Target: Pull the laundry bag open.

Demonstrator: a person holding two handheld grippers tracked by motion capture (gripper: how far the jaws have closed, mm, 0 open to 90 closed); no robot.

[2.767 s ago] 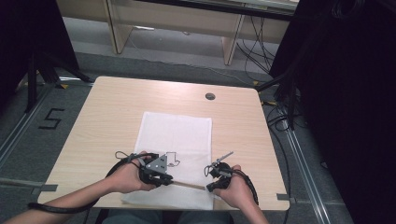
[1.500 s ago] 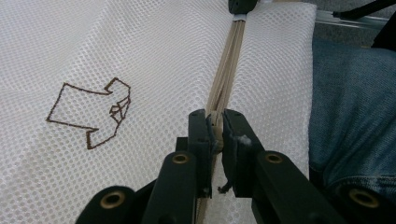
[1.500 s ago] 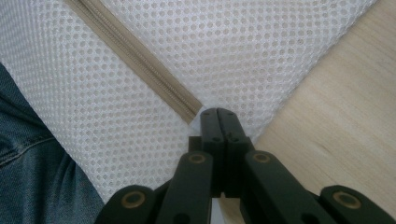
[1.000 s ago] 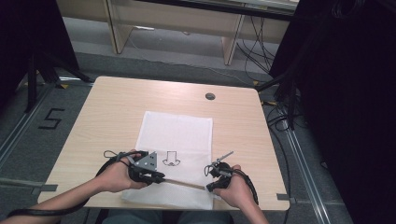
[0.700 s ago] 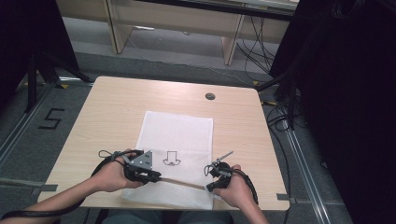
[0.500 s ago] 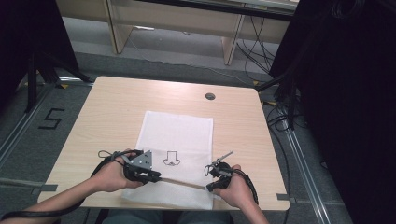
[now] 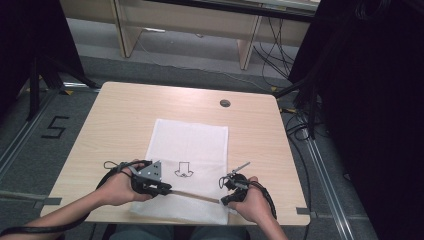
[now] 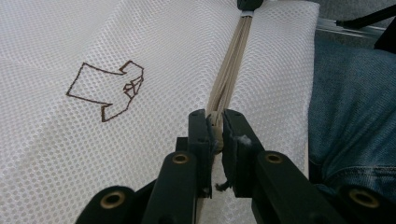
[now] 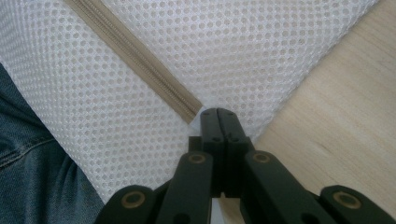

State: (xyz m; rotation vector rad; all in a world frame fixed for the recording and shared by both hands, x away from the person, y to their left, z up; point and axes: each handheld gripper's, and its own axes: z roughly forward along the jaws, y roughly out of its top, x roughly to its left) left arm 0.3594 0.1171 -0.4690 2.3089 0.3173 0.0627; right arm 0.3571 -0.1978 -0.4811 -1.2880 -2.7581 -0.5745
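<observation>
Tool on my left (image 8: 215,135) is clamped tight on the beige zipper (image 8: 229,74) of the white mesh laundry bag (image 7: 187,150), pinching what I take to be the slider, though the jaws cover it and I can't be sure. Right tool (image 9: 218,116) is shut on the bag's corner where the zipper tape ends. Compared with a few seconds back, my left hand (image 7: 117,187) has slid away from the right, out toward the bag's left edge, so the zipper looks run most of its length. Whether that has opened or closed it I can't make out from above. Bag lies flat on the pale wooden worktop (image 7: 125,115), near edge hanging over toward a denim-clad lap (image 8: 355,116).
</observation>
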